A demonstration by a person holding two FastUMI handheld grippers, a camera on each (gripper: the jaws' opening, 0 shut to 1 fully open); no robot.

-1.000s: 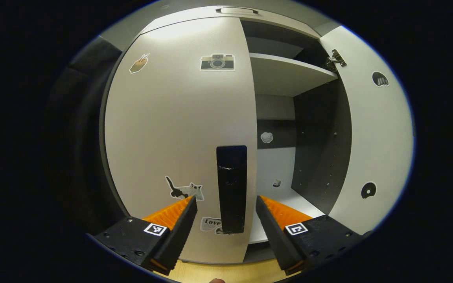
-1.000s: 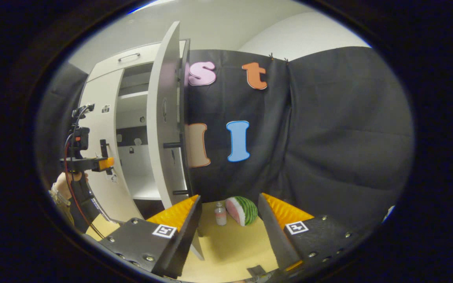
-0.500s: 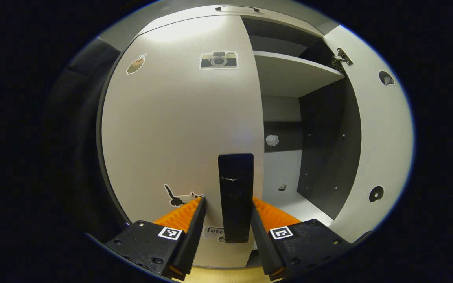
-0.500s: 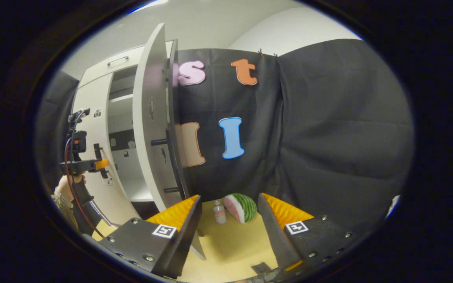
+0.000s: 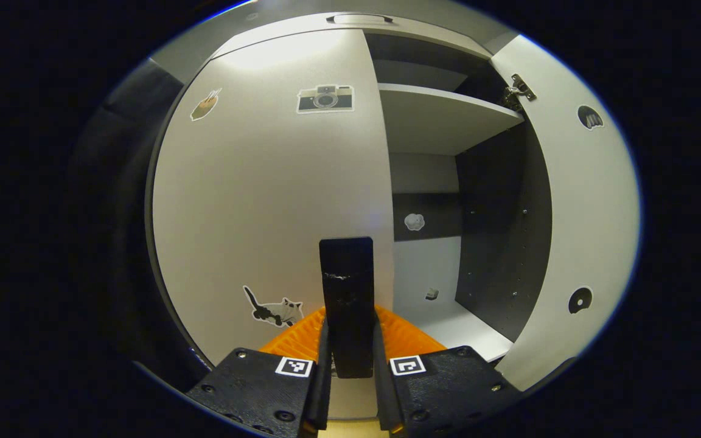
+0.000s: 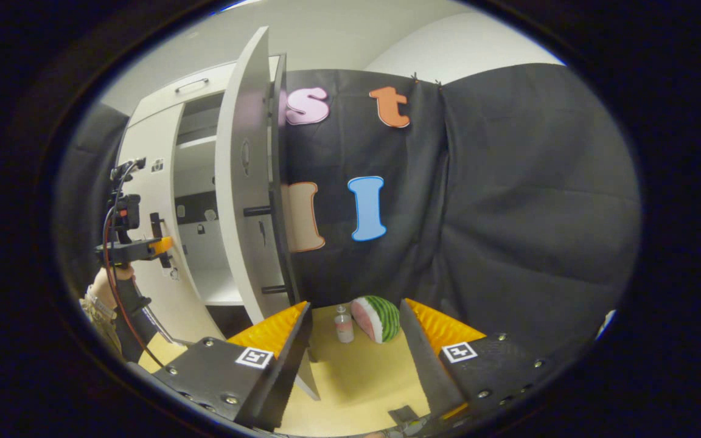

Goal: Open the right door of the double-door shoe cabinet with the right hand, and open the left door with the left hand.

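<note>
In the left gripper view we saw our left gripper (image 5: 350, 365) closed tight on the black handle (image 5: 346, 292) of the left door (image 5: 265, 201), a finger pressing each side of the bar. That door lay flat against the cabinet (image 5: 350, 21), not yet swung out. It carried a camera sticker (image 5: 325, 98), a cat sticker (image 5: 271, 309) and a small one near its upper left corner.

The right door (image 5: 575, 201) stood wide open at the right of that view, its hinge (image 5: 518, 90) showing near the top. Behind it we saw a shelf (image 5: 442, 115) and the pale floor of the compartment (image 5: 448, 316), with a small sticker (image 5: 414, 221) on the back wall.

In the right gripper view our right gripper (image 6: 353, 347) was spread apart and held nothing, well clear of the right door (image 6: 244, 194), which we saw edge-on with its handle posts sticking out. Between the fingers, farther off on the wooden floor (image 6: 356, 377), lay a watermelon slice (image 6: 376, 318) with a small bottle (image 6: 343, 324) just beside it. At the far left of that view we saw the left gripper (image 6: 143, 246) at the left door's handle, a hand (image 6: 107, 286) holding it.
</note>
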